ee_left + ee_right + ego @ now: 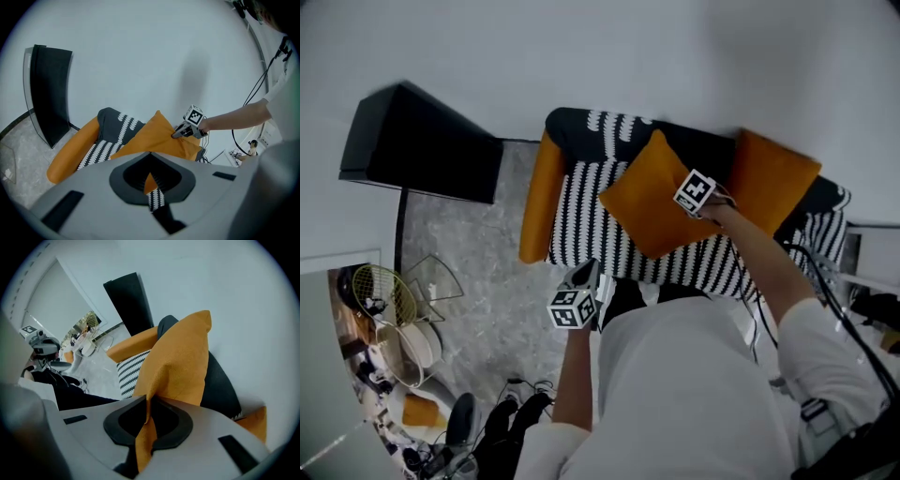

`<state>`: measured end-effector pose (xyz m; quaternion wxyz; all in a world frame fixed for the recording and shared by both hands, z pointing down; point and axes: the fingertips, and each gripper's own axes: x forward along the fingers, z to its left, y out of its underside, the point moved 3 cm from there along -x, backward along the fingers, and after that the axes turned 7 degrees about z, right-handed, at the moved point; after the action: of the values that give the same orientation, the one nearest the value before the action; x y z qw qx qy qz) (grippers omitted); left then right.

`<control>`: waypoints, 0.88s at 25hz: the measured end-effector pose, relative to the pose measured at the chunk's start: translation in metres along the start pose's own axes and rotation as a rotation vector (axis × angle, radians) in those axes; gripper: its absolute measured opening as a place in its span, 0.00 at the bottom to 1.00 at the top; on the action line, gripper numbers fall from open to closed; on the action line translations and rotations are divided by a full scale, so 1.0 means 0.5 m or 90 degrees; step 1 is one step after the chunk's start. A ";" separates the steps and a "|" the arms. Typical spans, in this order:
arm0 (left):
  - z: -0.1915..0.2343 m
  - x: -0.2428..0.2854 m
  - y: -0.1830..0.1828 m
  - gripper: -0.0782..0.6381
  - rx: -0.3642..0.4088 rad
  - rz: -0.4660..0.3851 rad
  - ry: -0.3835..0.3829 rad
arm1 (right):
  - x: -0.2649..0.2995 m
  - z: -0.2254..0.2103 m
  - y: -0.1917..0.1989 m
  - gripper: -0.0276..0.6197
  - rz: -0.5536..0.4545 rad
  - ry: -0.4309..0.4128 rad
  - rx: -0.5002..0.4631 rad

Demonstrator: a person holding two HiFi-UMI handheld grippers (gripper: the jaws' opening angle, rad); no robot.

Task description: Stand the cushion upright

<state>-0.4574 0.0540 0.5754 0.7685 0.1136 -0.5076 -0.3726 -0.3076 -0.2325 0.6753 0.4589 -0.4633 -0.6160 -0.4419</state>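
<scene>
- Right gripper view alone shows the right tongs (140,427) clenched on a fold of the orange cushion (180,357). In the head view the marker cube (696,190) covers that pinch.
- Left gripper view shows the left tongs (152,187) released, with a narrow gap and nothing in it, well apart from the cushion.
- The worktop (581,216) is a black-and-white striped sofa seat between orange armrests (539,197). It stands against a white wall (675,47) on a grey speckled floor (487,281), with a black panel (422,141) to one side.
- The cushion sits on the seat, leaning on the dark backrest (581,127), and is turned like a diamond. One corner points up towards the wall, so its long diagonal rises steeply.
</scene>
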 end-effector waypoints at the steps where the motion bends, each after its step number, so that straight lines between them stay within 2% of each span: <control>1: -0.005 0.004 -0.002 0.11 0.002 -0.002 0.001 | -0.005 -0.006 0.000 0.11 0.011 -0.001 -0.011; 7: -0.036 0.023 -0.014 0.11 0.009 -0.004 0.019 | -0.019 -0.021 -0.004 0.11 0.036 -0.029 -0.078; 8: -0.042 0.028 -0.020 0.11 0.013 -0.004 0.022 | -0.027 -0.038 -0.002 0.11 0.047 -0.010 -0.086; 11: -0.062 0.043 -0.038 0.11 0.028 -0.004 0.031 | -0.064 -0.132 0.007 0.11 0.096 0.131 -0.130; 12: -0.069 0.047 -0.042 0.11 0.033 -0.004 0.033 | -0.068 -0.141 0.010 0.11 0.104 0.137 -0.138; 14: -0.077 0.053 -0.048 0.11 0.042 0.001 0.036 | -0.065 -0.134 0.001 0.11 0.094 0.101 -0.153; 16: -0.079 0.057 -0.050 0.11 0.054 0.013 0.037 | -0.071 -0.146 -0.005 0.11 0.100 0.103 -0.166; 18: -0.080 0.059 -0.050 0.11 0.066 0.026 0.038 | -0.065 -0.138 -0.006 0.11 0.102 0.056 -0.153; 19: -0.079 0.060 -0.049 0.11 0.071 0.032 0.037 | -0.067 -0.147 -0.008 0.11 0.105 0.058 -0.152; 21: -0.079 0.059 -0.047 0.11 0.075 0.038 0.036 | -0.080 -0.194 -0.015 0.11 0.123 0.127 -0.186; 22: -0.079 0.059 -0.047 0.11 0.074 0.040 0.035 | -0.083 -0.209 -0.021 0.11 0.126 0.144 -0.206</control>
<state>-0.4276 0.0092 0.5649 0.7857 0.1519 -0.5103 -0.3148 -0.2954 -0.3426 0.6533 0.4861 -0.5365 -0.4330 -0.5370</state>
